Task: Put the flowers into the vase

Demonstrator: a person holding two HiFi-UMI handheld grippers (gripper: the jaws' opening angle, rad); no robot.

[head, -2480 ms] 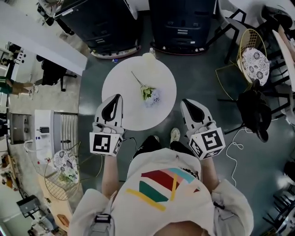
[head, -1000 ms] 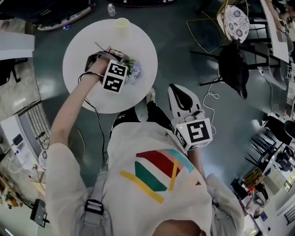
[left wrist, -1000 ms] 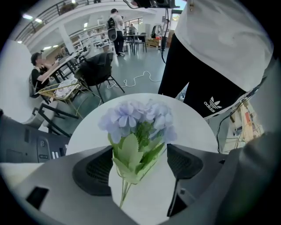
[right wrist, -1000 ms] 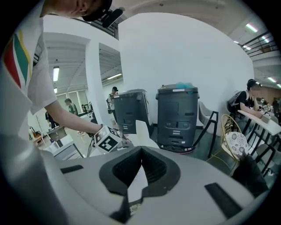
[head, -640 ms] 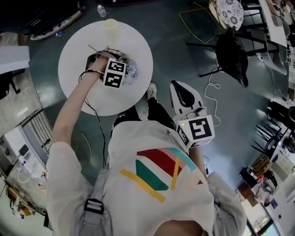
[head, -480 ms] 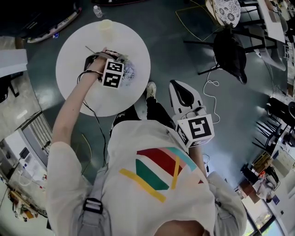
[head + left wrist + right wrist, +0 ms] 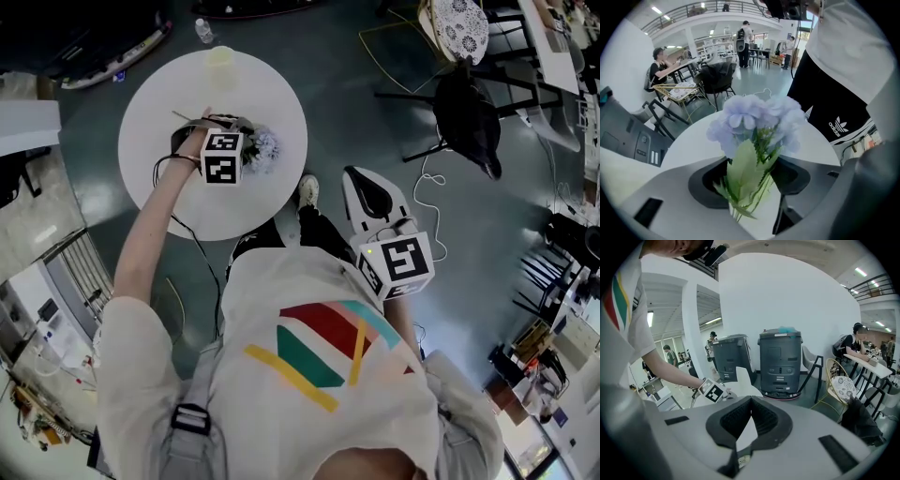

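**A:** On the fingers (image 7: pixel 707 183) of the left gripper (image 7: pixel 223 127) first: just been closing, now partway shut and pressing from both sides on the leaves and stems of the flowers (image 7: pixel 757 123). Blue blooms poking out past the tips.

**B:** Not lifted yet, though. Lying flat on the round white table (image 7: pixel 164 103), by the look of it. Vase (image 7: pixel 221 62) standing upright at the far rim, well apart from the bunch.

**A:** So, pick-up in hand. Best done with the squeeze on the stems proper, not only on soft foliage. Otherwise likely to slip or swing once off the table.

**B:** Agreed. Firm enough to hold, gentle enough not to crush. Then straight up, and stem end tipped downward before heading for the vase.

**A:** And in from above, slowly. Looks a light vase with a narrow mouth, so probably easy to knock over with a sideways nudge.

**B:** Pose?

**A:** Left arm (image 7: pixel 150 234) stretched well out over the table, gripper aimed steeply down onto the bunch.

**B:** And the right gripper (image 7: pixel 751 404)?

**A:** Held back near the body, off the table and over the floor (image 7: pixel 375 112), pointing forward and somewhat down. Fingers there fully together, gripping nothing. Free to steady the vase if needed.
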